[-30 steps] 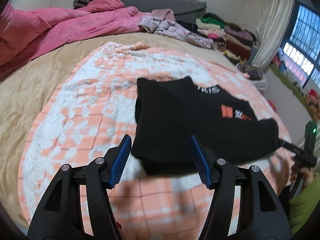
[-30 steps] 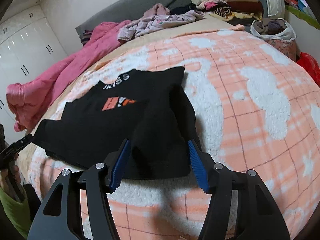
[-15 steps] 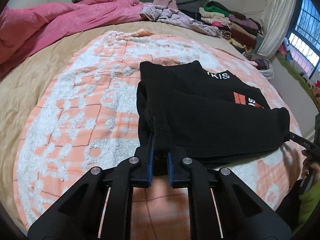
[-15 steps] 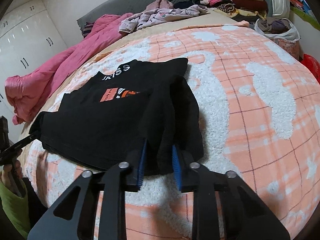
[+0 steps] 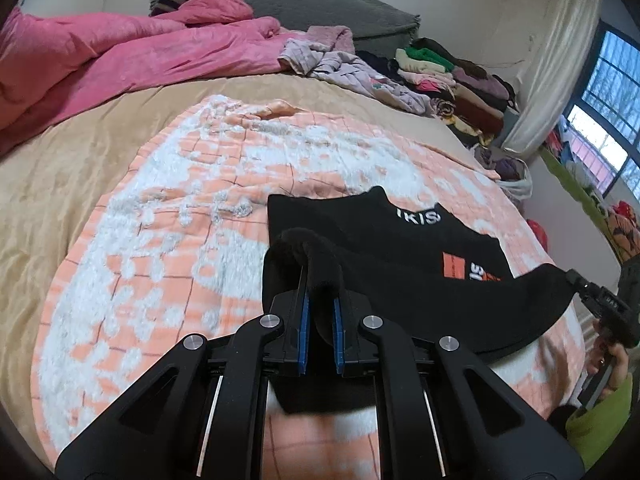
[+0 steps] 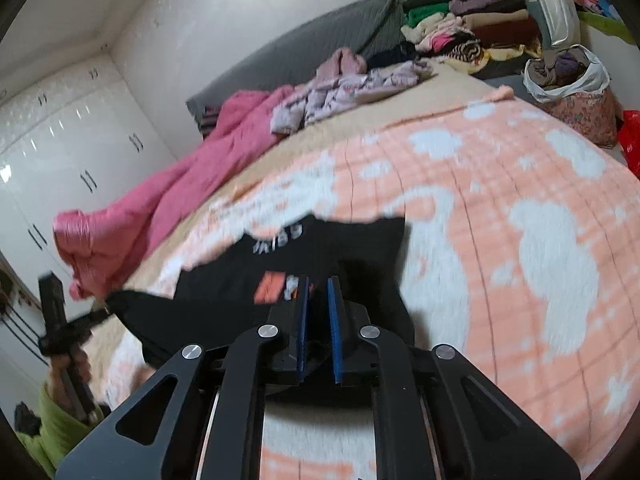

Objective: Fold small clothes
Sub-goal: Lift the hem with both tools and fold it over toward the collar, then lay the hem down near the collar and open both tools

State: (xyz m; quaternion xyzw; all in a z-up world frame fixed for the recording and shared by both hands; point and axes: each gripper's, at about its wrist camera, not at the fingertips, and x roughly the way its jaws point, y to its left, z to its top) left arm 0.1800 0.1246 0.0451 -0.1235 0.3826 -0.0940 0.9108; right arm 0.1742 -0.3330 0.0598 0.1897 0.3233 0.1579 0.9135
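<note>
The left gripper (image 5: 319,300) is closest in its own view. Its blue pads (image 5: 304,332) are squeezed tight on the near edge of a black sweater (image 5: 400,292). The right gripper (image 6: 318,308) has just been closing too, and its pads pinch the other near corner of the same sweater, with black cloth between them. Both near corners are lifted a little off the bed.

The rest of the sweater lies flat on the fuzzy orange and white blanket (image 5: 160,260). Its white letters (image 5: 418,216) and orange patch (image 5: 454,264) face up. The sleeves look tucked in already, so part of the folding seems done. The bottom half likely needs to go up and over toward the neck next.

Farther back sit a pink quilt (image 5: 140,52), a heap of loose clothes (image 5: 352,72) and a stack of folded ones (image 5: 452,76). The loose ones probably wait for folding.
</note>
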